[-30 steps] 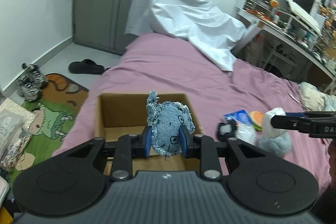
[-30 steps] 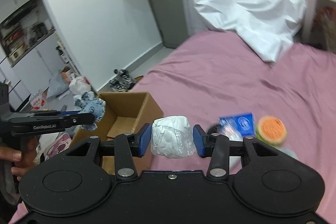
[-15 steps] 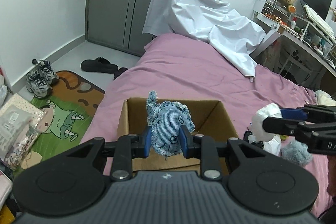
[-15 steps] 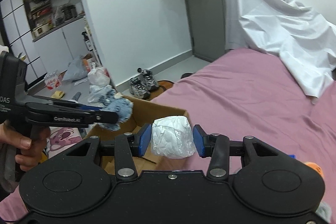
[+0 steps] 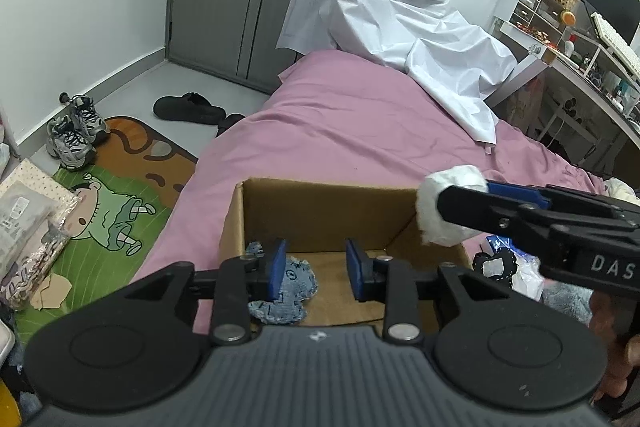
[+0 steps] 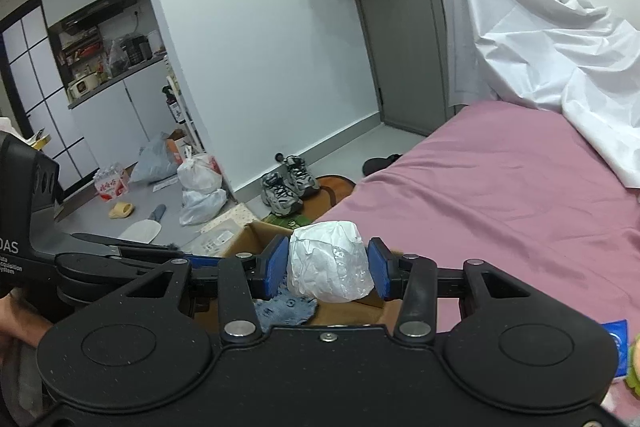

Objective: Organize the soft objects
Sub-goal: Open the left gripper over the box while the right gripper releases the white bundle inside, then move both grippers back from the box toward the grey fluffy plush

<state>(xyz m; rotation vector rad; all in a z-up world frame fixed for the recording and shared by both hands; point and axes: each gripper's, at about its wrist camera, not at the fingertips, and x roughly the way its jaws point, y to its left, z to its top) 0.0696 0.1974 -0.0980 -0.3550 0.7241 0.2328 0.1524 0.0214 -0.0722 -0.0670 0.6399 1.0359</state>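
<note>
Dropped from the left gripper (image 5: 316,269) since a second ago, the denim toy (image 5: 294,291) now lies crumpled on the floor of the cardboard box (image 5: 320,203), frayed edges showing; those jaws are opening with nothing pinched between them. Beside it, the right gripper (image 6: 329,269) has swung over the box's rim, clamped on a white wrapped bundle (image 6: 329,263) (crinkled plastic over something soft), likely next to go in. Beyond stretches the pink bed (image 5: 360,123).
</note>
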